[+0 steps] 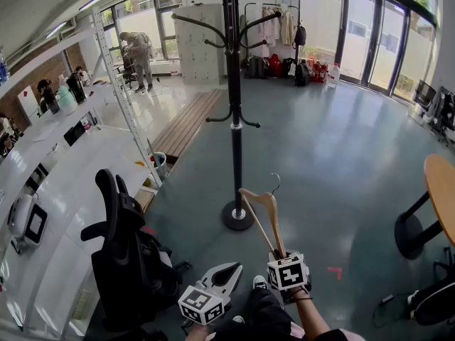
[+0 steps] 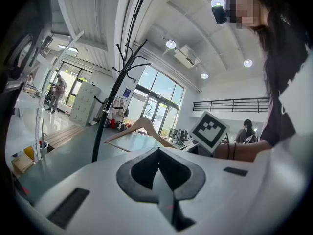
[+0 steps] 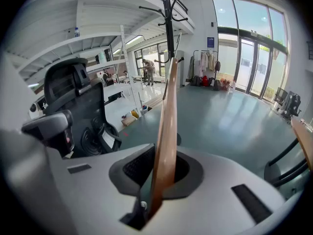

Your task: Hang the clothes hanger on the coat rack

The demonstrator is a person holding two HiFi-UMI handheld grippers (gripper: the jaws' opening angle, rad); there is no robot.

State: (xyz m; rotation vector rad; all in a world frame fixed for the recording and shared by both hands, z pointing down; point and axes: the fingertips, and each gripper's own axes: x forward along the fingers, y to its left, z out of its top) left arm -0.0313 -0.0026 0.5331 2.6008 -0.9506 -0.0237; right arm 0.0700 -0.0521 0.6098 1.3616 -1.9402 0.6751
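Note:
A black coat rack [image 1: 234, 105] stands on the grey floor straight ahead, its hooks high up and its round base [image 1: 238, 217] just past the hanger. My right gripper [image 1: 281, 256] is shut on one arm of a wooden clothes hanger [image 1: 263, 212], whose metal hook [image 1: 275, 183] points towards the rack. In the right gripper view the hanger [image 3: 166, 126] rises edge-on from between the pads [image 3: 139, 168], in line with the rack [image 3: 169, 23]. My left gripper [image 1: 227, 274] is shut and empty, low and to the left. Its own view shows the hanger [image 2: 142, 126] and rack [image 2: 111, 99] ahead.
A black office chair [image 1: 124, 254] stands close at the left, beside a long white desk [image 1: 57, 190]. A wooden bench [image 1: 186, 123] lies beyond it. A round wooden table [image 1: 442, 190] is at the right edge. A clothes rail [image 1: 277, 27] and people are far back.

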